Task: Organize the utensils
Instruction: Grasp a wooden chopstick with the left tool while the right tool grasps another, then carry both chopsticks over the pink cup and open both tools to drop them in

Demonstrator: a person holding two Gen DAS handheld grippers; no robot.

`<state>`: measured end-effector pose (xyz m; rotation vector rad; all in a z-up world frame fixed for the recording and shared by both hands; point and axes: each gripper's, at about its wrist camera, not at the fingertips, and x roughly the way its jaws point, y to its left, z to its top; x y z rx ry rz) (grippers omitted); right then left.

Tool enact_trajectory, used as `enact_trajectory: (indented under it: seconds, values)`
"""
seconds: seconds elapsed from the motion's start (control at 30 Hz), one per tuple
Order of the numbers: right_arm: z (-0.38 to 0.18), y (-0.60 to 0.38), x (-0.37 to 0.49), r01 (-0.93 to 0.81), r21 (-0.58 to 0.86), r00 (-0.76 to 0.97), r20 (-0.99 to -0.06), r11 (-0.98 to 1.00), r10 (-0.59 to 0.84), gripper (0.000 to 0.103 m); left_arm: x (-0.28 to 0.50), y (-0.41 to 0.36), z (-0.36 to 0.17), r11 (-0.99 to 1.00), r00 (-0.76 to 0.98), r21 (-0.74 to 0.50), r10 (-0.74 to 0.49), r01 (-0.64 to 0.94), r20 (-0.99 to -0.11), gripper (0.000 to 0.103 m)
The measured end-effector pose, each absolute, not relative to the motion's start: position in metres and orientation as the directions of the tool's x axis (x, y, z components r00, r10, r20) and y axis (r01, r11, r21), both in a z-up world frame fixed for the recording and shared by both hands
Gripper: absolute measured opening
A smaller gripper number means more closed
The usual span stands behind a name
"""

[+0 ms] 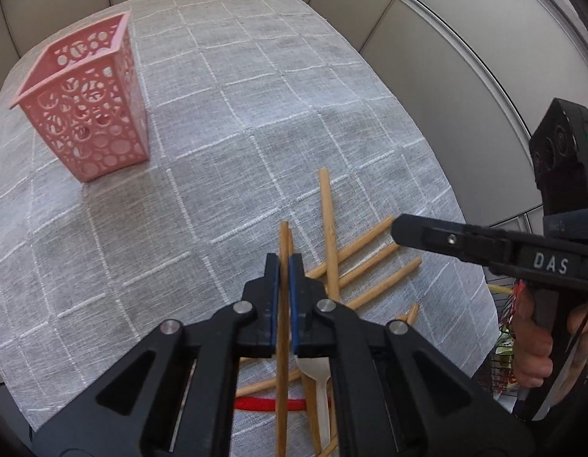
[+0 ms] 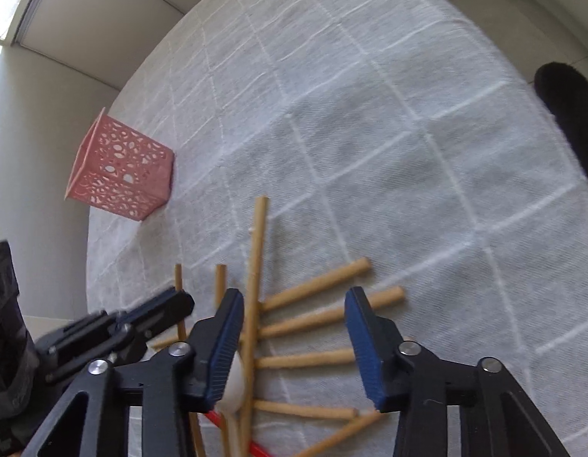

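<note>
Our left tool [image 1: 283, 266] is squeezed tight on one stick [image 1: 282, 327], lifted at a slant above the pile of sticks [image 2: 313, 327] on the worktop [image 1: 225, 122], so we think it can go to the pink cup [image 1: 84, 110] next. The cup stands upright, well apart from the pile, with its top open so sticks can drop in. Our right tool [image 2: 294, 342] hangs spread wide over the pile with nothing in it, ready to pick another; a white fork [image 1: 317, 373] lies there too.

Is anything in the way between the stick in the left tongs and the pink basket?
Nothing visible. The left tongs grip a chopstick, and only bare grey tablecloth lies between it and the pink basket.
</note>
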<state>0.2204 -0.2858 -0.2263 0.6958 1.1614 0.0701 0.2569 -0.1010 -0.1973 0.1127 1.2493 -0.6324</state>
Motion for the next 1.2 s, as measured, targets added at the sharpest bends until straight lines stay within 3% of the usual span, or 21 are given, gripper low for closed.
enact_trajectory:
  seconds: [0.3, 0.43, 0.63, 0.83, 1.2]
  values:
    - [-0.256, -0.254, 0.280, 0.346, 0.421, 0.318, -0.893, 0.838, 0.318, 0.024, 0.249, -0.066, -0.169, 0.862, 0.253, -0.270, -0.402, 0.428, -0.880, 0.006]
    - [-0.255, -0.251, 0.287, 0.348, 0.395, 0.326, -0.901, 0.850, 0.286, 0.009, 0.247, -0.055, -0.160, 0.873, 0.290, -0.258, -0.395, 0.413, -0.872, 0.006]
    - [-0.225, -0.248, 0.281, 0.324, 0.400, 0.406, -0.877, 0.858, 0.256, 0.009, 0.247, -0.037, -0.133, 0.889, 0.367, -0.242, -0.391, 0.390, -0.844, 0.006]
    - [-0.157, -0.232, 0.258, 0.226, 0.373, 0.561, -0.805, 0.900, 0.192, 0.009, 0.242, -0.022, -0.096, 0.903, 0.476, -0.211, -0.382, 0.374, -0.792, 0.006]
    - [-0.025, -0.186, 0.237, 0.034, 0.319, 0.822, -0.548, 0.947, 0.155, 0.009, 0.245, 0.028, -0.008, 0.922, 0.700, -0.264, -0.386, 0.282, -0.601, 0.006]
